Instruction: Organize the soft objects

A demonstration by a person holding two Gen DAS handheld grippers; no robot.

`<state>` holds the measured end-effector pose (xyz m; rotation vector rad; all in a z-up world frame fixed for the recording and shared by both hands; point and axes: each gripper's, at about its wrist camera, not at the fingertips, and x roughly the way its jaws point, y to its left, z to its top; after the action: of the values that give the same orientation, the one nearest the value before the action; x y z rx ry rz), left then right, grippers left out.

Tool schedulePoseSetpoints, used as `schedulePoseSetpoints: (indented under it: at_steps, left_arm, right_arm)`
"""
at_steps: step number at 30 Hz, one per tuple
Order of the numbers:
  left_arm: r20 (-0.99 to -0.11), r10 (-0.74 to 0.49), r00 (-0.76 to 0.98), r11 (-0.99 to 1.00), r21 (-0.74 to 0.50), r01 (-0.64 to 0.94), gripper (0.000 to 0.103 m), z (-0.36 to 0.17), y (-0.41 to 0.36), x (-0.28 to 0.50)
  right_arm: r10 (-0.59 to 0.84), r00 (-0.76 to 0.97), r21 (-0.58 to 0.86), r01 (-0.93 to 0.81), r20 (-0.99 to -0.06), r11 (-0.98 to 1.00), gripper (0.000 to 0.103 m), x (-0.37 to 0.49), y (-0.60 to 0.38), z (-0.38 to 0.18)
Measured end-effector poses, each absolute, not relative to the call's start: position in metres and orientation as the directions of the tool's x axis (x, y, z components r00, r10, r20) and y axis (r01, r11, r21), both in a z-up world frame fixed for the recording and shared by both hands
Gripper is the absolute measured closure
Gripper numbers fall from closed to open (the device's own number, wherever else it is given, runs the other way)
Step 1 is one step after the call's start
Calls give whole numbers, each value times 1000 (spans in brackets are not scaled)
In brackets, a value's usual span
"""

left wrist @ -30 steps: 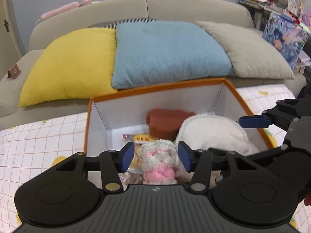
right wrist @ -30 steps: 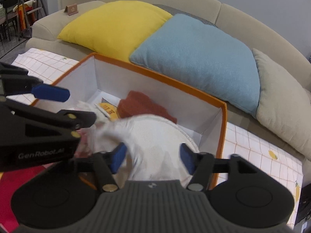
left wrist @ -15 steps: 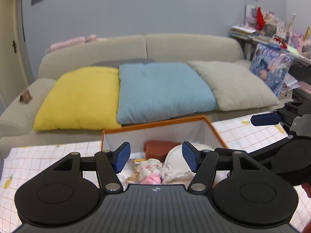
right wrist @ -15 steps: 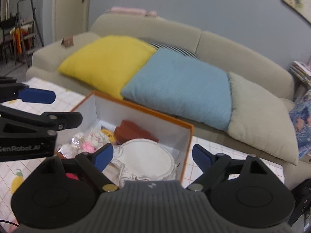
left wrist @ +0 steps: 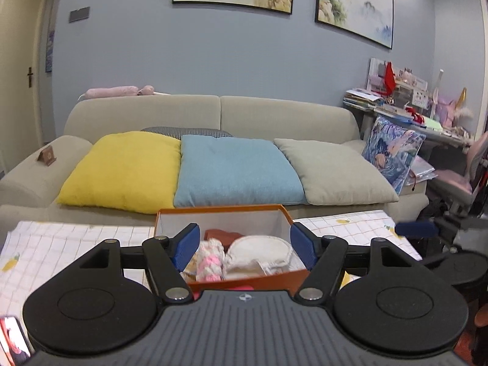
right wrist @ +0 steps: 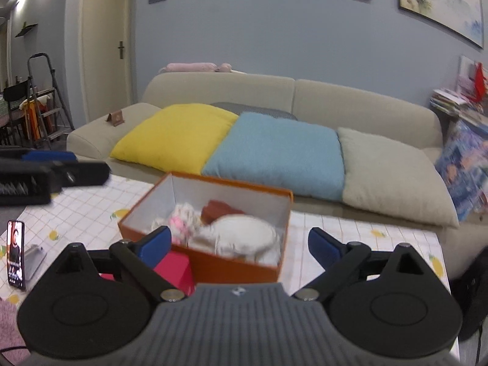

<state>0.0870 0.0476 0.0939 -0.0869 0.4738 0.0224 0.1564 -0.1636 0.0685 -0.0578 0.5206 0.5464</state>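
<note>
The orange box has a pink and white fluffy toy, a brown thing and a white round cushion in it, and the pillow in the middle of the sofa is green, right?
Not quite. The middle pillow is light blue, not green; the left wrist view shows it between the yellow pillow and the grey one. The rest is right: the orange box holds the pink and white fluffy toy, the brown thing and the white round cushion.

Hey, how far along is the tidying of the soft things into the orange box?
Done: white pad, pink-white knit and brown piece lie inside the orange box. In hand: nothing; both tools have just been opening and are empty. Left: possibly the pink item beside the box.
</note>
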Motion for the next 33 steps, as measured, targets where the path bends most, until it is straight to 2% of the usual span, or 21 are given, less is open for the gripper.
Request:
schedulePoseSetpoints:
  at_steps: [11,15,20,26,33]
  left_arm:
    - [-524,-12,851,996,-85,-39,22,76,21,41]
    - [-548,9,837,993,-93,-71,16,68,14,25]
    - [-576,33,817,991,-85,-100,16,57,6,11]
    - [-653,68,755,985,-75,-153,14,37,11,12]
    - [-750,91,655,991,4,-133,13,5,3,15]
  right_arm:
    - [443,630,186,-432,-638,882,7,93,-199,46]
    - [414,641,191,-390,-646,901,6,66,-206,39]
    - [353,680,153,-337,-642,929,4,46,-210,34]
    - [326,662,160,-299,-675,941,3,42,-211,23]
    - [303,619,148,-290,-724,946,3,44,-204,1]
